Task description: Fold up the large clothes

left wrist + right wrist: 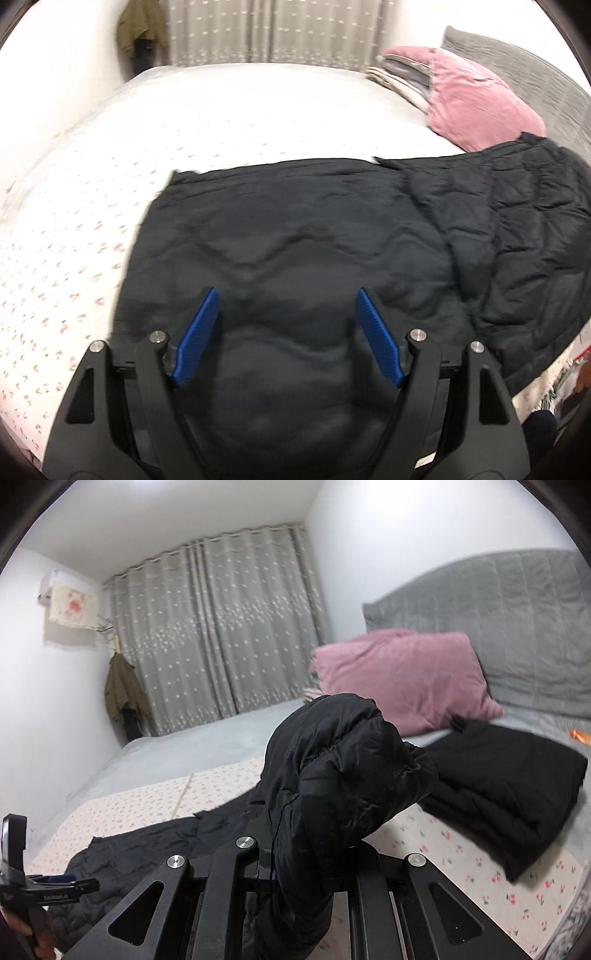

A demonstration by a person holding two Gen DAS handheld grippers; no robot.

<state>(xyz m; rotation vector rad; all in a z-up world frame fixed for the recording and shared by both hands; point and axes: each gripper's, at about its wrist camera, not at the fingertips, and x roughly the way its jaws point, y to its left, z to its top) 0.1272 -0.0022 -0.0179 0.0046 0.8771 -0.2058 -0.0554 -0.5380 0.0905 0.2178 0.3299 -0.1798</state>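
Observation:
A large black quilted jacket (295,236) lies spread on the bed. My left gripper (286,332) hovers over its near part, blue pads (195,336) wide apart and empty. In the right wrist view, my right gripper (295,849) is shut on a bunched part of the jacket (340,775) and holds it lifted above the bed; the fabric hides the fingertips. The rest of the jacket (147,845) trails down to the left. The left gripper (48,886) shows at the lower left edge of that view.
The bed has a white sheet with a small flower print (66,258). A pink pillow (402,675) and grey headboard (498,620) stand at the head. A folded black garment (509,786) lies to the right. Grey curtains (214,635) and a hanging olive coat (123,694) are behind.

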